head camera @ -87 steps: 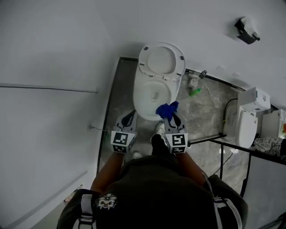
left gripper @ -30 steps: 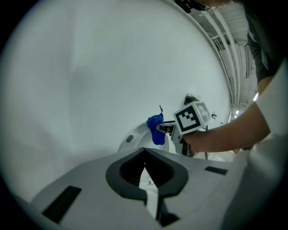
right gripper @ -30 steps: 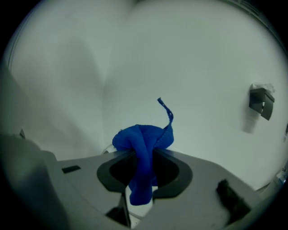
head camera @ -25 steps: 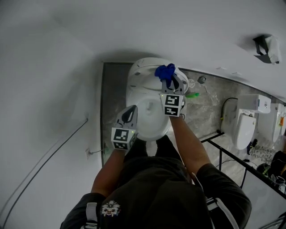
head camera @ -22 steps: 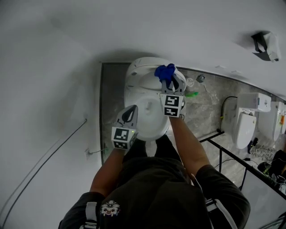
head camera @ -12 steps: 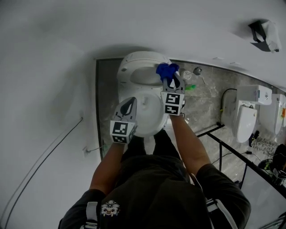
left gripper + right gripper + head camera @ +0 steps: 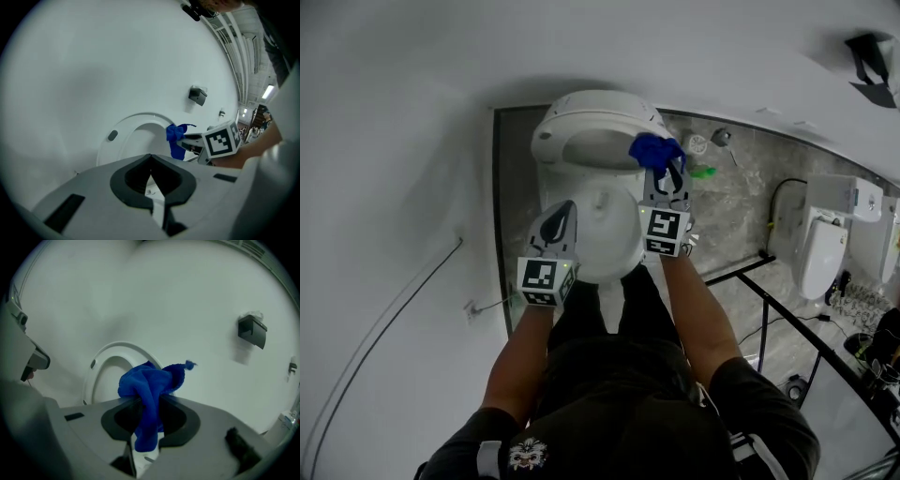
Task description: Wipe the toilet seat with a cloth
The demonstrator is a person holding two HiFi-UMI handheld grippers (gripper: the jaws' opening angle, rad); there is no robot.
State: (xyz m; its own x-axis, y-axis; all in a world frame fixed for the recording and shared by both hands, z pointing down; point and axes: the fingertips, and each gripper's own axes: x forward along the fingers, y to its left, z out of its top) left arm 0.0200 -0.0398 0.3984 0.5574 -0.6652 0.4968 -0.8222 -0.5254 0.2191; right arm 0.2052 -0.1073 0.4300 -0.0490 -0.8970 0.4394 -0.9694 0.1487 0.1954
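Ahead of my tongs, a white toilet with its toilet seat tipped up, part hidden.
Smooth and glossy against the plain wall, the oval seat loses its right side behind the cloth, and my arms cover the bowl's near edge. My left tongs are fully closed on nothing. My right tongs clamp the crumpled blue fuzzy cloth, bunched over the tips, its tail hanging between the jaws.

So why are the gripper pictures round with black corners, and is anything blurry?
Left gripper view: a wide lens makes it round, with black corners and a bulging wall; the left gripper looks dim and soft. Right gripper view: same round shape, the blue cloth is sharp, the bottom shadowy. Head view: even light, a soft shadow behind the toilet.
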